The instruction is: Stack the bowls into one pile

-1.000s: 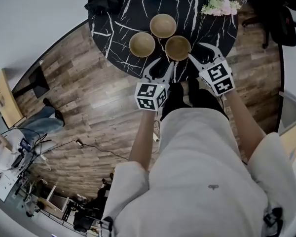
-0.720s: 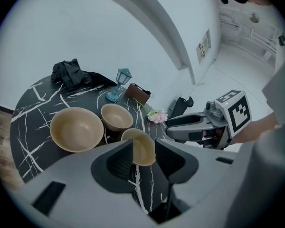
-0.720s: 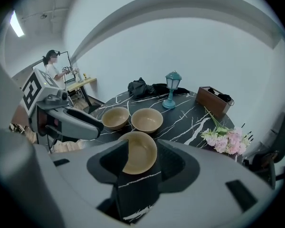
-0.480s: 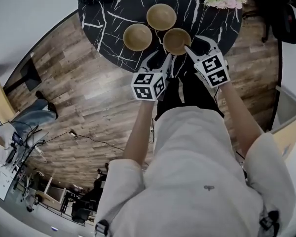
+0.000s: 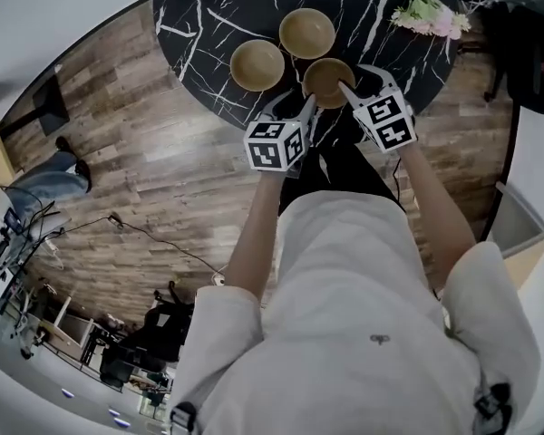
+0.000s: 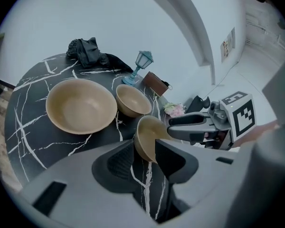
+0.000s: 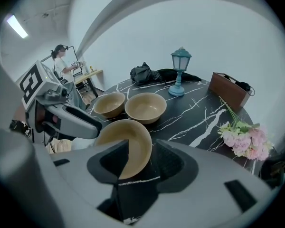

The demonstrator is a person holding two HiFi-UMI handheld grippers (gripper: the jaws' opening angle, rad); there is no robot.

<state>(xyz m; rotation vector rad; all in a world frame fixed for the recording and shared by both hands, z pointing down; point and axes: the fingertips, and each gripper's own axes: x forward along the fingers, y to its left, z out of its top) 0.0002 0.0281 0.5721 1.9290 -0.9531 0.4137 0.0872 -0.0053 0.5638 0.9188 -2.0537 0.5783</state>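
Three tan bowls sit close together near the front edge of the round black marbled tabletop (image 5: 208,25), each on its own, none inside another. The near bowl (image 5: 328,80) is the one both grippers have closed in on. The left bowl (image 5: 257,64) and the far bowl (image 5: 307,32) lie just beyond it, untouched.

The right gripper (image 5: 361,80) has its jaws wide apart and straddles the near bowl's rim, one jaw over the inside and the other outside the wall, with a clear gap on both sides. The left gripper (image 5: 290,111) comes in from the other side, its jaws also well apart. The near bowl's edge shows in the gap at its tips, but I cannot tell whether they touch it.

Further back on the tabletop stand a small blue lantern (image 7: 180,72), a brown box (image 7: 228,90), a heap of black cloth (image 7: 143,73) and pink flowers (image 7: 244,139) lying near the right edge
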